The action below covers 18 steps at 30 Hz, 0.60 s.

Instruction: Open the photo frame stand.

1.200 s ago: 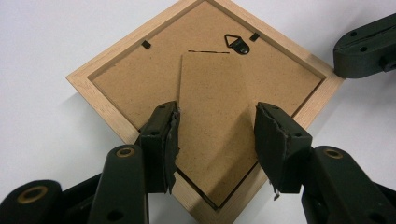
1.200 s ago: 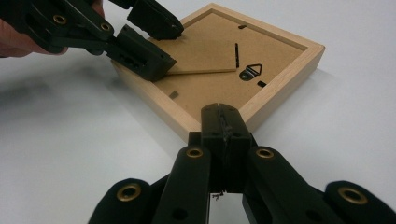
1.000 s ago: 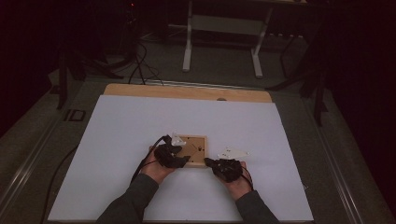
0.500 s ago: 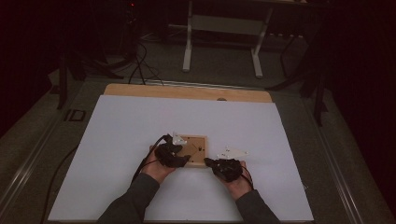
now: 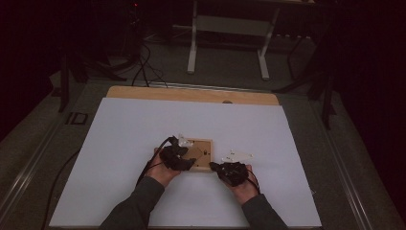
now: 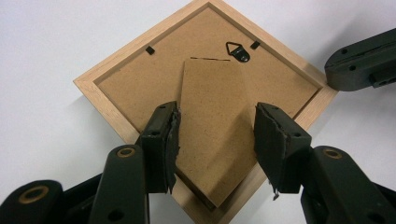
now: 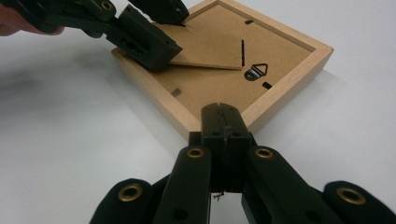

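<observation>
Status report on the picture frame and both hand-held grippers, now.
Left hand-held gripper straddles the stand flap, grip unconfirmed. Right hand-held gripper shut at the picture frame corner. Nothing in the way.

A dim lab or studio: white-covered table [image 5: 143, 124], floor cables [image 5: 143, 67], metal stand legs [image 5: 194, 48].

I see a table [image 5: 119, 143] covered by a white sheet, with a bare wooden strip [image 5: 191, 95] along its far edge; a wooden picture frame [image 6: 107, 100] lies face down on the sheet, directly ahead of my left jaws and just beyond the tips of my right jaws; small clear pieces [image 5: 238, 155] lie on the sheet just past my right jaws.
</observation>
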Tool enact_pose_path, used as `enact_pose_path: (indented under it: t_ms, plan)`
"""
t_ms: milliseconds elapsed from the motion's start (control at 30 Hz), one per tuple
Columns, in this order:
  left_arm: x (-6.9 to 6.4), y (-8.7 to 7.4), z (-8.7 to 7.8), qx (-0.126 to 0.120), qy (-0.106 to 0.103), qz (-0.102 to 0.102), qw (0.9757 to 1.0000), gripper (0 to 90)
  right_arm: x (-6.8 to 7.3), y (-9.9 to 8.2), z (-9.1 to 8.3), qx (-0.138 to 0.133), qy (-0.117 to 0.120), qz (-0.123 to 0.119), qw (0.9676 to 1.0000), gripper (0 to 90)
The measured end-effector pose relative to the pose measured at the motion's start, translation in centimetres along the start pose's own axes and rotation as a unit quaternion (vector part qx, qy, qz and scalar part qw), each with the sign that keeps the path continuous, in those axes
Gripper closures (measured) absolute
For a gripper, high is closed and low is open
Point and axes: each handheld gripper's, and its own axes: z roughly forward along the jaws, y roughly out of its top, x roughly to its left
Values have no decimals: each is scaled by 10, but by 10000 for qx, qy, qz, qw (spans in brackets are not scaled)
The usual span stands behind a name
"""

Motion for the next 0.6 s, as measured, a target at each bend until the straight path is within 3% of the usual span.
enact_pose_path:
  t_ms: [333,600]
  plan:
    - [0,5,-2,50,1,-29,10000,520,1,1,0,48,-17,-35,10000,900]
    - [-1,8,-7,-100,29,-57,9999,520,0,2,0,61,-2,-26,10000,900]
